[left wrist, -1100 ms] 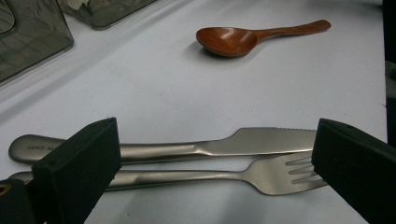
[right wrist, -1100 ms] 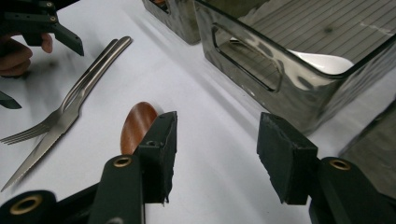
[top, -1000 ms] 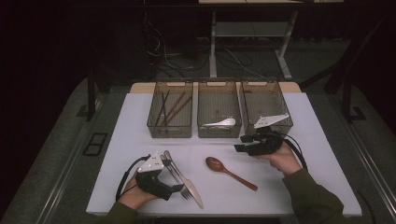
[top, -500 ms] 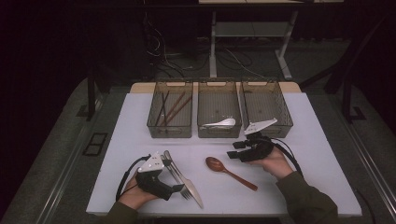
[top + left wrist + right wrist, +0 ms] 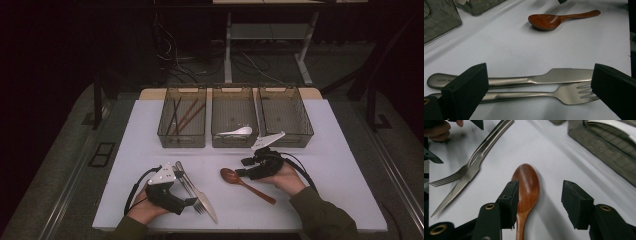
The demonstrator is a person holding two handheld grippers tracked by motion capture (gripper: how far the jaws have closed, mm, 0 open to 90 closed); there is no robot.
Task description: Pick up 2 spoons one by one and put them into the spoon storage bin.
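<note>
Straddling the brown wooden spoon (image 5: 526, 187), the right gripper (image 5: 539, 202) is standing partly open, its black jaws apart with the spoon's neck lying just inside the left one and bare table on the other side; the pads are not pressing on it. In the high view this right gripper (image 5: 248, 167) is sitting right of centre, the hand behind it lying low with the sleeve coming in from the lower right, and the spoon (image 5: 246, 184) is running from centre toward lower right on the white table (image 5: 340, 170).

At lower left of the high view, the left gripper (image 5: 192, 201) is lying level, its jaws spread wide over the steel knife (image 5: 544, 78) and steel fork (image 5: 554, 94), which are lying side by side between them untouched.

The right gripper view is showing the knife's serrated edge; the high view is showing three smoky clear plastic bins (image 5: 234, 142) along the table's far side, the middle one holding a white ceramic spoon (image 5: 235, 132).
</note>
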